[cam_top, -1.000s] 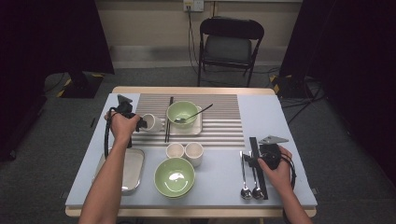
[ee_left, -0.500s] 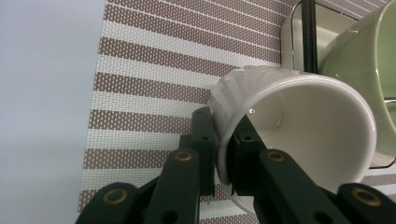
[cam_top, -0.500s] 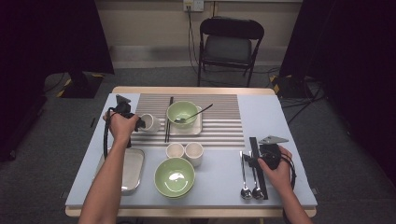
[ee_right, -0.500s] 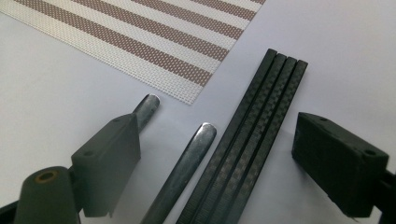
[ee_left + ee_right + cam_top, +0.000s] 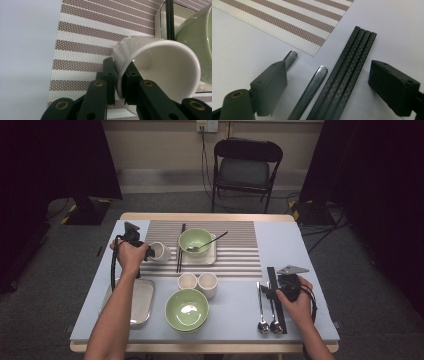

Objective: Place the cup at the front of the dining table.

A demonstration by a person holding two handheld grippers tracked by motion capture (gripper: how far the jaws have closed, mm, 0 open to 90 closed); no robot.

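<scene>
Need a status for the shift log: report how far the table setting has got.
Done, by the look of it: a green bowl with a spoon sits on the striped mat, chopsticks beside it. In hand: the left gripper pinches the wall of a white cup, tilted above the mat. Left: the right gripper stands open over two spoons and black chopsticks; two cups and a second green bowl wait off the mat.

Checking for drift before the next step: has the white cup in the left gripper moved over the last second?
No. The white cup sits at the same spot beside the black chopsticks on the striped mat, clamped by the left gripper.
</scene>
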